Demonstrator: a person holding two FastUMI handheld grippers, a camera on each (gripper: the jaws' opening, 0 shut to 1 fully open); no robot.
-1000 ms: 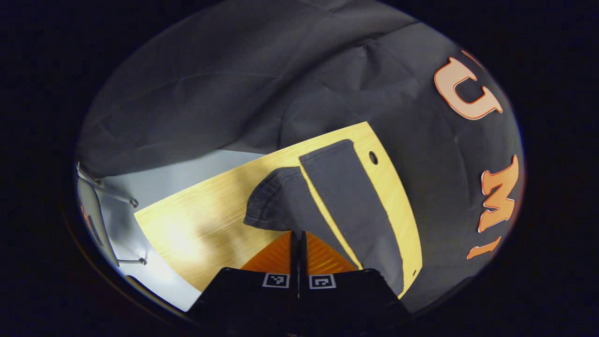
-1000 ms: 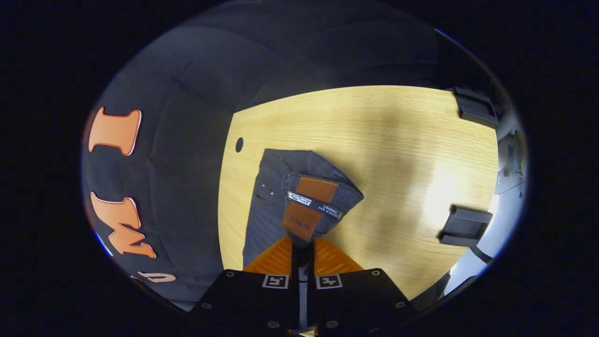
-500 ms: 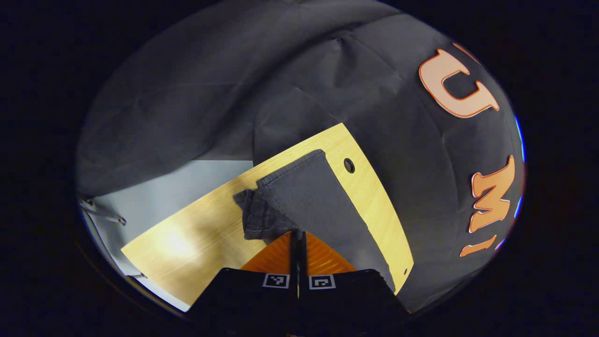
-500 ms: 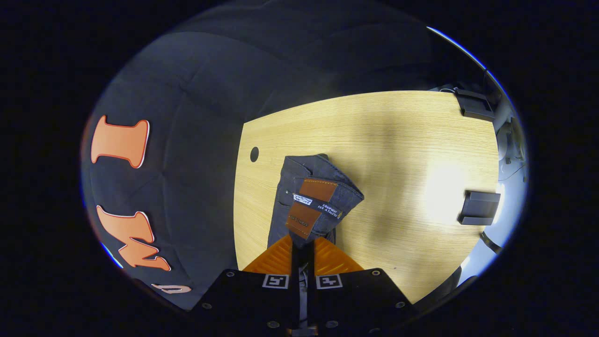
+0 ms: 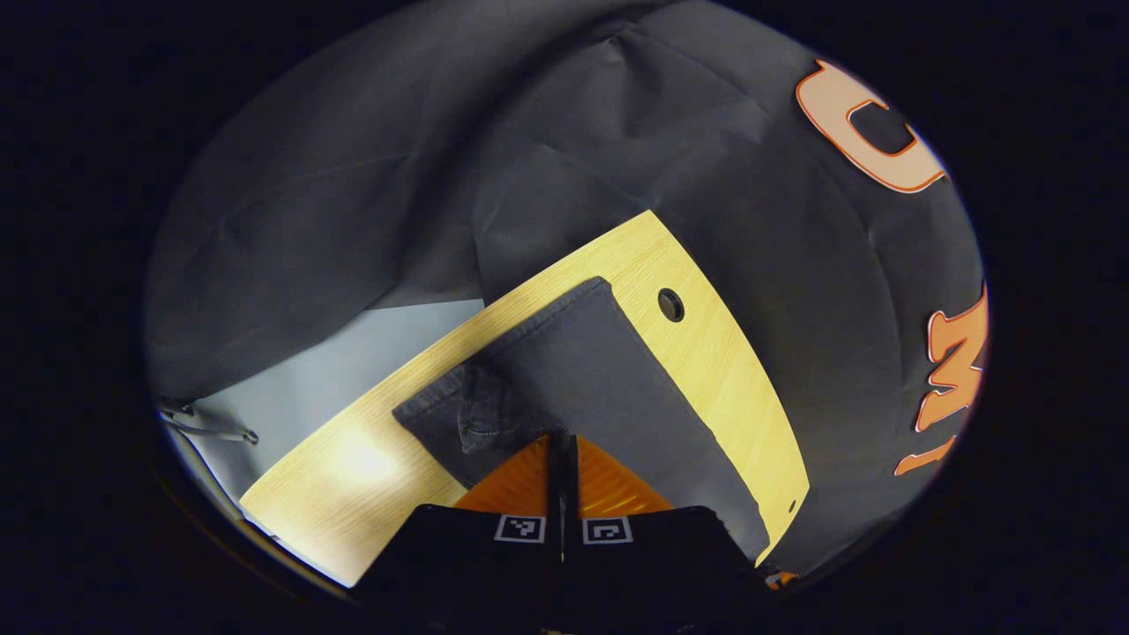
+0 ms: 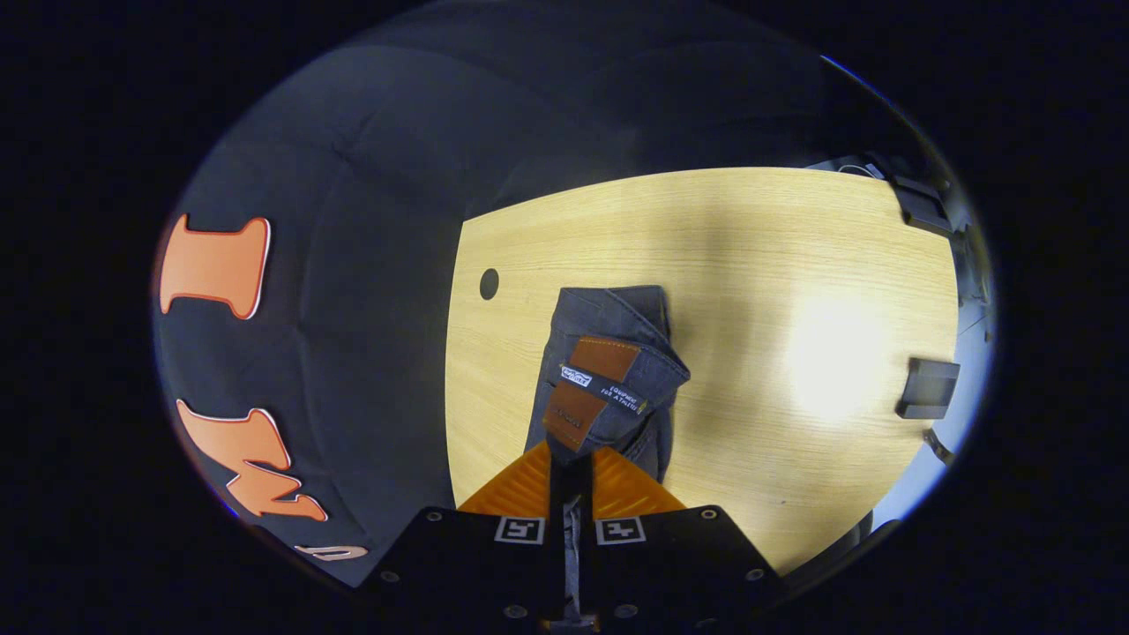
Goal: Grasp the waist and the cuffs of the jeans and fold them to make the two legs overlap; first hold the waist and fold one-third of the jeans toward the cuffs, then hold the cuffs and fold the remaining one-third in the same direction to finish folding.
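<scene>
wooden table (image 6: 750, 265) with hole (image 6: 489, 283), black block (image 6: 928, 387).

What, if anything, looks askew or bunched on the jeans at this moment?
In the left gripper view, the jeans are bunched at the cuff corner just ahead of the shut left gripper. In the right gripper view, the waist is lifted and creased in the right gripper. No damage shows.
</scene>
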